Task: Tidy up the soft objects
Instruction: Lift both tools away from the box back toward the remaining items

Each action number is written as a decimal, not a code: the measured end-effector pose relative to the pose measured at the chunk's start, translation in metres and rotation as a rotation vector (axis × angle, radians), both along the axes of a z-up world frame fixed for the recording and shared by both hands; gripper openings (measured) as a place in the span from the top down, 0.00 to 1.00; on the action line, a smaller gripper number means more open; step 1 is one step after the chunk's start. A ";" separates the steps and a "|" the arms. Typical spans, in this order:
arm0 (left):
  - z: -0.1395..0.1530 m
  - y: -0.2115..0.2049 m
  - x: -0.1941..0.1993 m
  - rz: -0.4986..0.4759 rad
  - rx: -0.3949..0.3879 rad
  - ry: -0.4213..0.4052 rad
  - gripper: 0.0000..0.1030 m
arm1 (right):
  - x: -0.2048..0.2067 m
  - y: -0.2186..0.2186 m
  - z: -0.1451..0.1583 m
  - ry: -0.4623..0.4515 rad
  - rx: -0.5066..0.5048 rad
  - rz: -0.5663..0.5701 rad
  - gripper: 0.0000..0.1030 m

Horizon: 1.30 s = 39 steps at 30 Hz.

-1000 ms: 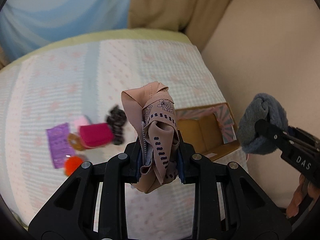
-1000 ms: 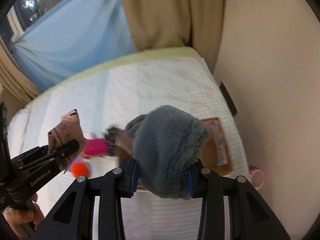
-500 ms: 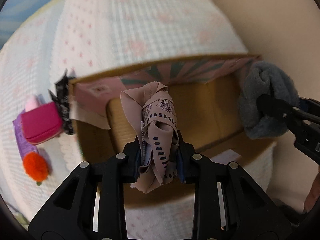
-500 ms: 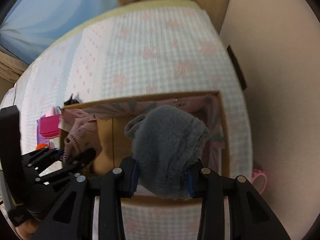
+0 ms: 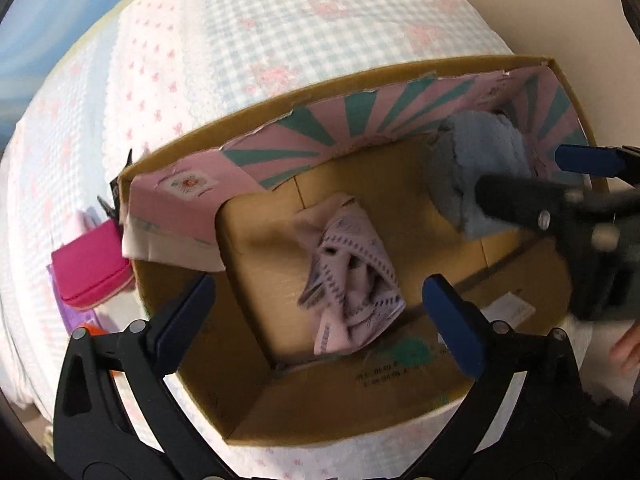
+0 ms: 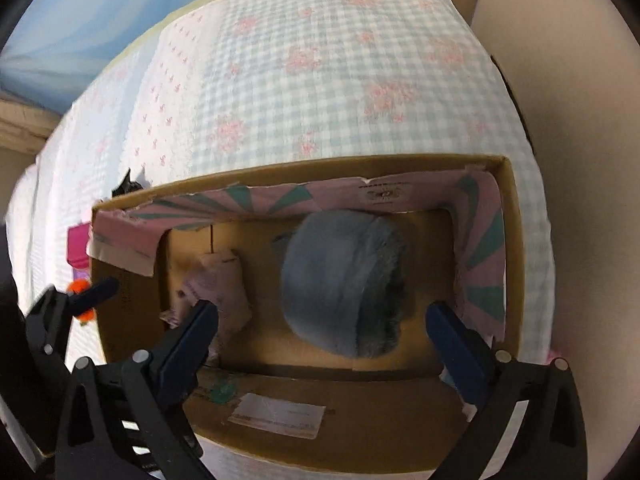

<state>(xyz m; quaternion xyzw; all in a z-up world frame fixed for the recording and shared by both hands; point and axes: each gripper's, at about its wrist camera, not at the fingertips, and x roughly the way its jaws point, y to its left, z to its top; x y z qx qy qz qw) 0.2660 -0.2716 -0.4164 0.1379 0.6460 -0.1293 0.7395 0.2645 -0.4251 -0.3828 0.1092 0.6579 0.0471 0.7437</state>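
Our left gripper (image 5: 318, 300) and right gripper (image 6: 322, 320) have just been opening and now stand wide apart above the cardboard box (image 5: 360, 400), pads touching nothing. The pink patterned cloth (image 5: 352, 276) and the grey fluffy cloth (image 6: 344, 284) lie loose on the box floor. We judge that lifting out carelessly could snag either cloth on a finger and drag it back out.

Your two wrist views look steeply down, close above the cardboard box (image 5: 420, 400). Both share the box's floor and its patterned far wall.
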 end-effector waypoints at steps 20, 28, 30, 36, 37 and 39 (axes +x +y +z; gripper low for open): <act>0.118 0.042 -0.043 0.089 -0.126 -0.131 0.00 | -0.059 -0.003 0.110 -0.195 -0.067 -0.071 0.00; 0.216 0.076 -0.084 0.104 -0.212 -0.286 0.00 | -0.107 0.028 0.211 -0.340 -0.158 -0.067 0.00; 0.237 0.087 -0.094 0.111 -0.231 -0.320 0.00 | -0.121 0.037 0.233 -0.380 -0.169 -0.074 0.00; 0.294 0.129 -0.131 0.136 -0.269 -0.431 0.00 | -0.157 0.064 0.284 -0.470 -0.229 -0.096 0.00; 0.298 0.133 -0.135 0.138 -0.273 -0.442 0.00 | -0.164 0.068 0.291 -0.486 -0.228 -0.096 0.00; 0.311 0.149 -0.146 0.149 -0.283 -0.475 0.00 | -0.173 0.075 0.301 -0.510 -0.216 -0.100 0.00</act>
